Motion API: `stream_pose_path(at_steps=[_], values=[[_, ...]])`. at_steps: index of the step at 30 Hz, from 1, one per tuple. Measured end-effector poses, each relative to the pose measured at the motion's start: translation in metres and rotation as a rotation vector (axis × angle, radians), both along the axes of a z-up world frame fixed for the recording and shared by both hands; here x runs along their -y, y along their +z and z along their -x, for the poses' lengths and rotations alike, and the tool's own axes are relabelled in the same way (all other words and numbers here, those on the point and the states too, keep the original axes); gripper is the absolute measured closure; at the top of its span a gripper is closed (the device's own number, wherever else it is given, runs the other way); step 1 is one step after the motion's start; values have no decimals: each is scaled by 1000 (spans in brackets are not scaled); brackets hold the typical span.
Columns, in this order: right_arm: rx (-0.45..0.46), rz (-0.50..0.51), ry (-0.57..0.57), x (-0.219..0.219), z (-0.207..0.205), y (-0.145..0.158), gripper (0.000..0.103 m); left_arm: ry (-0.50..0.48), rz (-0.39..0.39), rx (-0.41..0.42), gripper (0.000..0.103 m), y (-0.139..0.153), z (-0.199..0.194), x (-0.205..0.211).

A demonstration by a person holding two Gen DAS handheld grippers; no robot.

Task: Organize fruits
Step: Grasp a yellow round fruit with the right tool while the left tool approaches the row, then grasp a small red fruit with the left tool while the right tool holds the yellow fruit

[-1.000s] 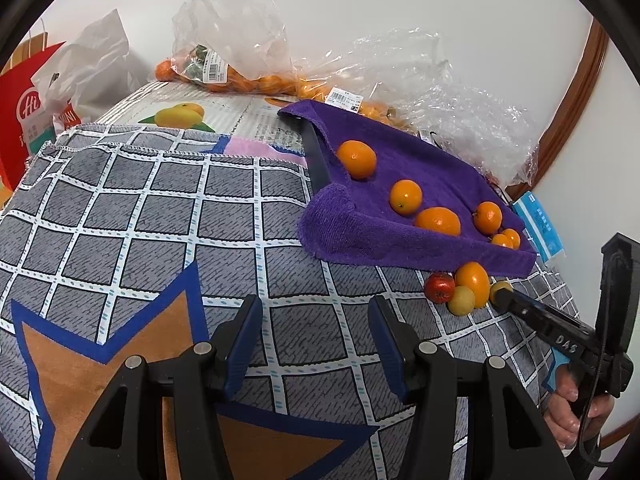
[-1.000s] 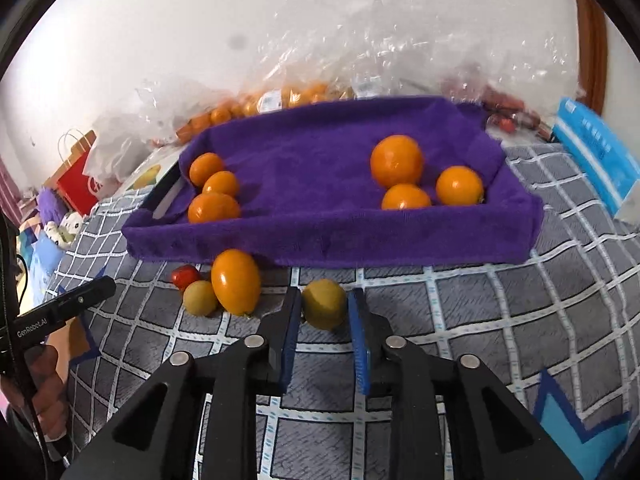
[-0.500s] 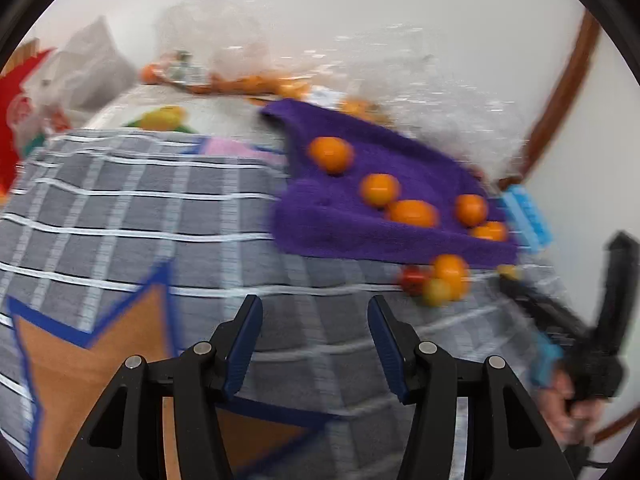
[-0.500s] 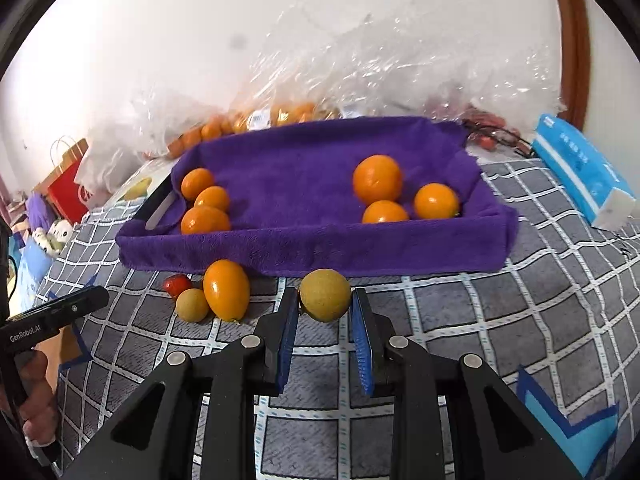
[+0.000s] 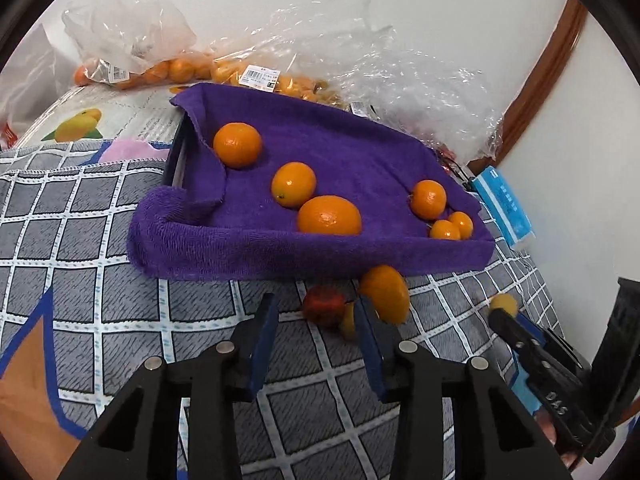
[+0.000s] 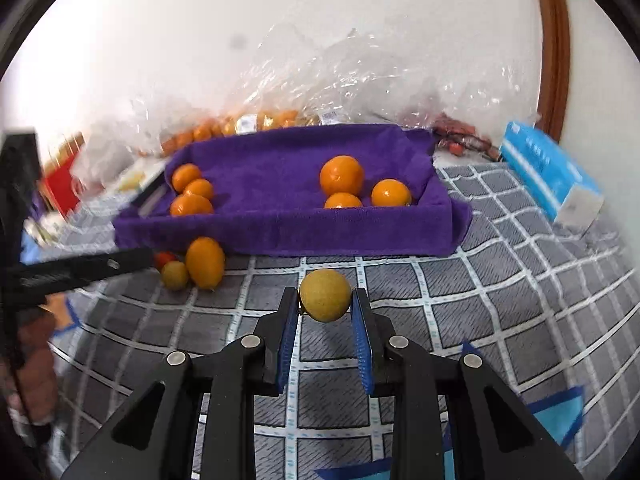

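At the bottom centre of the right wrist view we see our right claw (image 6: 325, 312) clamped on a yellow-green fruit (image 6: 325, 295), held between its blue pads above the grey checked cloth (image 6: 500, 304). Left of it, mid-frame, an oval orange fruit (image 6: 205, 263), a small yellow-green fruit (image 6: 175, 275) and a red fruit (image 6: 164, 258) sit bunched together just in front of the purple towel tray (image 6: 280, 232). In the left wrist view our left claw (image 5: 316, 326) stands wide apart and holds nothing, its tips close to that same bunch, the red fruit between them. Farther up, the tray carries six oranges in two groups of three, one group (image 6: 191, 196) at its left, the other (image 6: 352, 188) at its right. Behind it, against the wall, lie clear plastic bags (image 6: 360, 76) of oranges.
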State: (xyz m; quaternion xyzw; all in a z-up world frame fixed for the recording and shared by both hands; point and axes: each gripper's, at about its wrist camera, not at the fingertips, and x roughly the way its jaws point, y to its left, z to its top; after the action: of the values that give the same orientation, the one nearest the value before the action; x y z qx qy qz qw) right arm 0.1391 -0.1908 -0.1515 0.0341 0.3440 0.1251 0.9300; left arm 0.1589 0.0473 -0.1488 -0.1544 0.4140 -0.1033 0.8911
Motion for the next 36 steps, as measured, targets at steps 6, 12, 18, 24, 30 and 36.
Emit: stream_pose_path(at_steps=[6,12,18,24,30,36], values=[[-27,-17,-4,2,-4,-4,76,-11,7,-25,74,-8,-10,5],[-30,-1,11,-2,-5,-5,76,-1,18,-26,79,-10,-12,5],[-30,-14,0,2,-5,-6,76,60,-96,31,79,7,7,-11],[-38,-13,5,1,-6,-7,76,71,-149,0,79,-7,8,-18],[-45,-25,-1,4,-7,-8,76,53,-155,6,74,-8,5,-14],[-50,-34,-2,5,-8,-8,76,59,-88,9,79,-9,7,-23]])
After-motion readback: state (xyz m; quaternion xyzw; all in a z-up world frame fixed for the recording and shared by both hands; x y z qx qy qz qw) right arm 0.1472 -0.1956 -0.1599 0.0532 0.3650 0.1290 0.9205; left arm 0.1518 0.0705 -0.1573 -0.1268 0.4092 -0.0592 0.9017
